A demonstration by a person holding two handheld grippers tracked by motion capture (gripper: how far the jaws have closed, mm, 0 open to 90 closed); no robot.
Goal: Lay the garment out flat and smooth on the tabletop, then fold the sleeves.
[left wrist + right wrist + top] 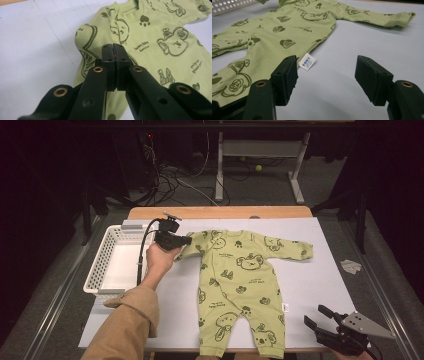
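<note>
A light green baby romper [239, 285] printed with dark cartoon animals lies spread flat, front up, on the grey mat [320, 285] that covers the table, its collar toward the far edge and its legs reaching the near edge. One sleeve stretches out straight toward the right edge; the other sleeve, on the side of the white basket [102, 265], is bunched and folded inward. The left gripper [186, 240] is at that bunched sleeve, near the far left corner of the mat and just beside the basket, held in a hand [159, 260] with a tan sleeve. In the left gripper view its jaws stand pressed together with no gap, the green cloth of the sleeve rising right behind their tips; whether a fold of cloth is pinched between them cannot be told. The right gripper [316, 316] rests by the near right corner of the table, well apart from the left one, pointing toward the romper's lower side. In the right gripper view its jaws stand wide apart with bare mat between them and hold nothing; the romper's small white label [307, 61] lies just beyond the tip of the jaw on that view's left, and the leg cloth runs beside that jaw.
</note>
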